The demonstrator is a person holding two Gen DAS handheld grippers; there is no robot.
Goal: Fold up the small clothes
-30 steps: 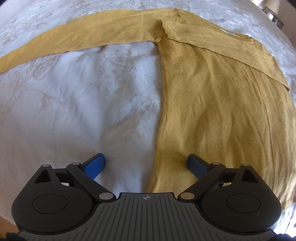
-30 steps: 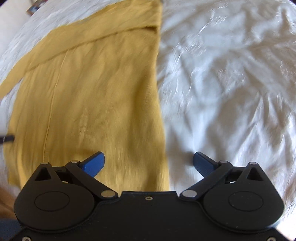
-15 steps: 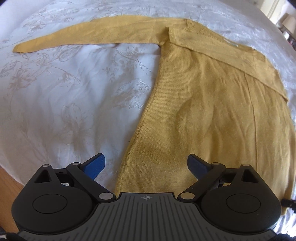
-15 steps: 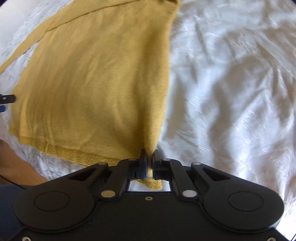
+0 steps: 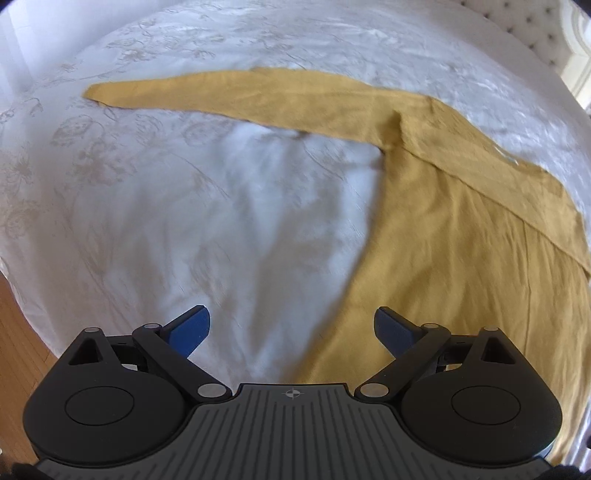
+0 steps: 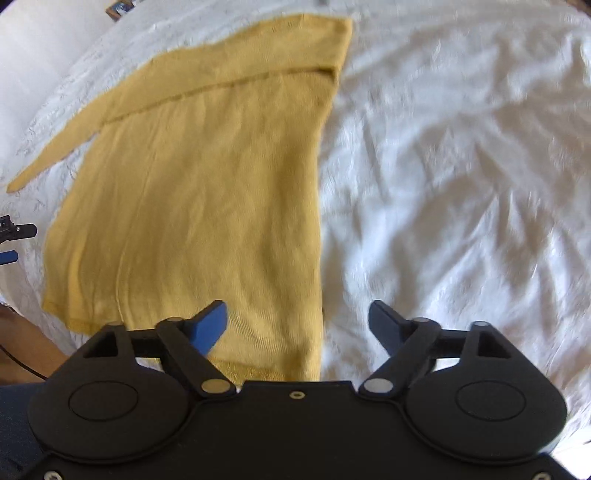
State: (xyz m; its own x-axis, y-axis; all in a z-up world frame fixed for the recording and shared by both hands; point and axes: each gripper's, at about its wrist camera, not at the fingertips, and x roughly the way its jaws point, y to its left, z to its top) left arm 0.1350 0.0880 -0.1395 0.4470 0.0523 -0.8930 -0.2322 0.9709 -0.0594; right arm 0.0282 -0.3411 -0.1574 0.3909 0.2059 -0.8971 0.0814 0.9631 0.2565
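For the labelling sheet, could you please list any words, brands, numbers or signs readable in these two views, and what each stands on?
No readable text in either view.
Left tongs: a small crosshair mark on the grey ribbed body, no letters.
Yellow sweater: no visible label or print.
White bedspread: woven floral pattern only.
Small object at the top left edge of the right wrist view: too blurred to read.

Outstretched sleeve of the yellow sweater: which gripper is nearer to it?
Left. The left gripper hovers over the bedsheet just below the outstretched sleeve; the right gripper, jaws opening, sits at the sweater's opposite edge.
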